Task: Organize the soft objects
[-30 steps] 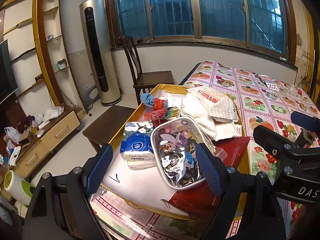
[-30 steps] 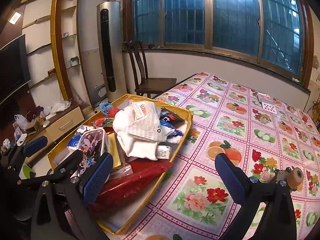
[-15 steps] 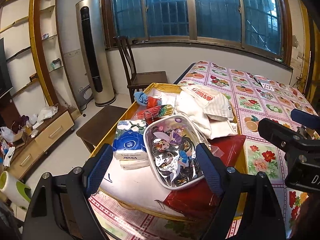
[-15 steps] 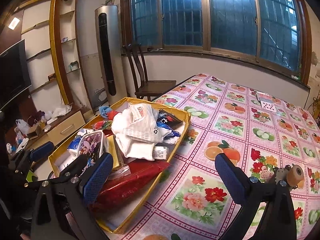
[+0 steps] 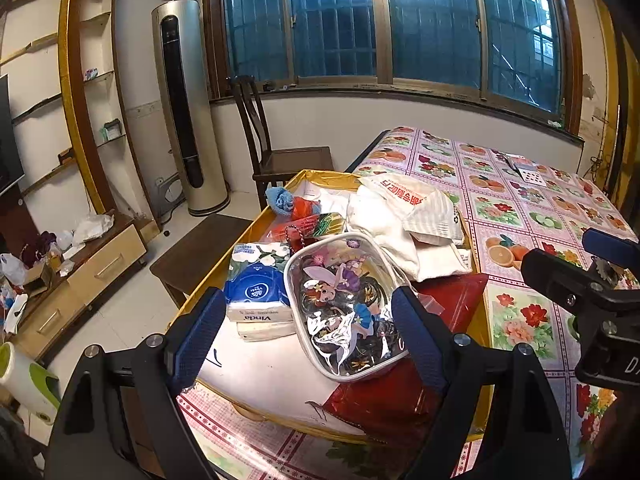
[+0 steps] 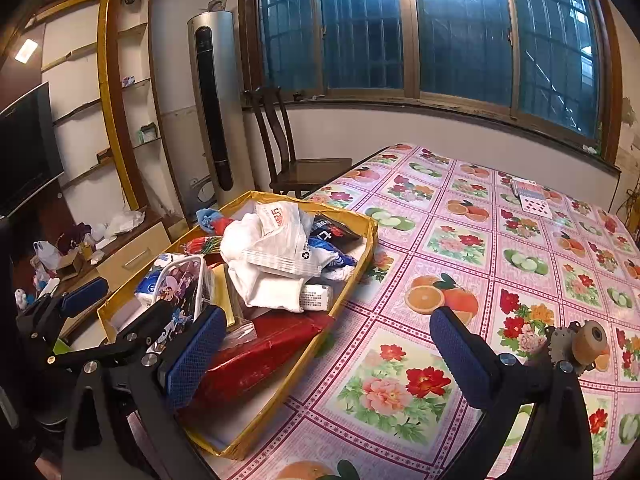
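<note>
Left wrist: cartoon pouch (image 5: 346, 306) nearer than before.

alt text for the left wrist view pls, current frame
The left tool hangs open over a clear cartoon-print pouch in a gold tray on a floral-cloth table. A blue tissue pack, white bags and red wrapping crowd the tray; the right tool's body shows at right.

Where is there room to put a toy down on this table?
The flowered tablecloth is bare from the gold tray across to the playing cards. Inside the tray it is crowded, except a white patch beside the cartoon pouch.
</note>
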`<state>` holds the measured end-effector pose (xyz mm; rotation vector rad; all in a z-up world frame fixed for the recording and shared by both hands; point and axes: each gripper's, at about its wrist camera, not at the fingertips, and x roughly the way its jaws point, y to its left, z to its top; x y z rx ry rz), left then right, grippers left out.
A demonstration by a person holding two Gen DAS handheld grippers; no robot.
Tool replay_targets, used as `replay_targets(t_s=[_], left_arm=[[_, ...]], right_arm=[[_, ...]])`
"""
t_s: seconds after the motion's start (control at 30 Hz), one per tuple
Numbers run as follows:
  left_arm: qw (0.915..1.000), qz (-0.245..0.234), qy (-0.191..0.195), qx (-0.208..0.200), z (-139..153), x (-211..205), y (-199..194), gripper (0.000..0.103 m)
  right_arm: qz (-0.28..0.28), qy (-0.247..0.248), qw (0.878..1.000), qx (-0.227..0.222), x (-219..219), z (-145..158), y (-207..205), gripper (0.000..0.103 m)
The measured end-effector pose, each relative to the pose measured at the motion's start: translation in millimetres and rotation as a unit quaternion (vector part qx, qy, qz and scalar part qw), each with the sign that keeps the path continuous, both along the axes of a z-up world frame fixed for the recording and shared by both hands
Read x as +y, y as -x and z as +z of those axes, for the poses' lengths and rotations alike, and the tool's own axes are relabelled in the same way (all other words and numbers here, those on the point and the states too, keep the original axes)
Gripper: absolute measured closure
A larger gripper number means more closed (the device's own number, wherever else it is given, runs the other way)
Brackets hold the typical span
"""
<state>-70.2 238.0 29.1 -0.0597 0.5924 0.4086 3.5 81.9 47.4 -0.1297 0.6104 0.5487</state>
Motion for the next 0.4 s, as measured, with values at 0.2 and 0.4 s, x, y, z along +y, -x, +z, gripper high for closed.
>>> replay_targets(t_s=[0.2,0.4], left_arm=[[1.0000,0.001,-0.003,-0.006,2.9,-3.4,1.4,0.017],[0.9999,-0.007,-0.005,-0.007,7.9,-8.7,2.0,0.013]], right_arm=[[-0.003,-0.003,1.000,0.004,-4.7,-0.2,-0.8,0.000],[-0.007,-0.004,1.000,0.011,-10.0,-3.0,-2.3,0.000]])
